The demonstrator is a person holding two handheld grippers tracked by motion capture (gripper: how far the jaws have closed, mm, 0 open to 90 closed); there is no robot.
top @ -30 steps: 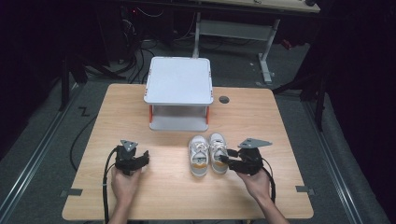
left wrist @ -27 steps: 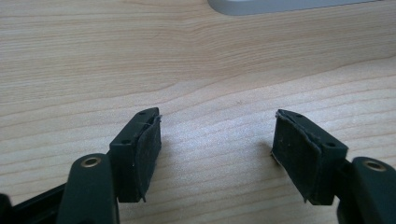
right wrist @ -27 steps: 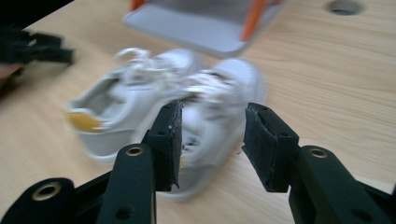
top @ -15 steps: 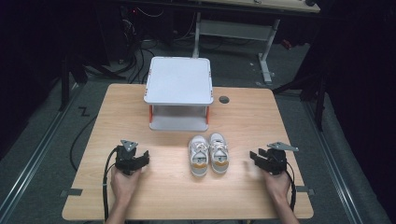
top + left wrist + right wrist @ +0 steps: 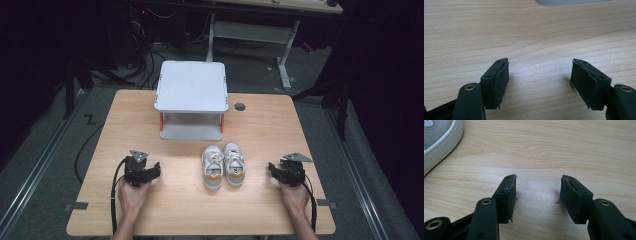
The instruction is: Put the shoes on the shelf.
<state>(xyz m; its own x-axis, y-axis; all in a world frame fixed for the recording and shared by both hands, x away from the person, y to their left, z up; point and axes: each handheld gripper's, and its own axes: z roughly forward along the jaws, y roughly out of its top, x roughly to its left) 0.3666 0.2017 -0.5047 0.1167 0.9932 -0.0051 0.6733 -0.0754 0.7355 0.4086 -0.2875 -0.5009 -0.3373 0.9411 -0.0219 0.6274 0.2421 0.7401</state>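
A pair of small white and grey shoes point(image 5: 223, 165) with orange heels stands side by side on the wooden table point(image 5: 200, 215), toes toward the far side. My left gripper point(image 5: 150, 172) rests on the table well left of them, jaws open point(image 5: 539, 77) over bare wood. My right gripper point(image 5: 276, 170) rests to the right of the shoes, apart from them, also open point(image 5: 537, 192) with nothing between its jaws. The edge of one shoe point(image 5: 439, 142) shows at the upper left of the right gripper view.
A white two-level stand point(image 5: 192, 100) with orange legs sits at the back middle of the table, just behind the shoes. A dark round cable hole point(image 5: 240, 106) lies to its right. Desks and cables stand beyond the table.
My right gripper has let go of the right shoe and drawn away to the right, ending at the table's right side. The left gripper has stayed put.
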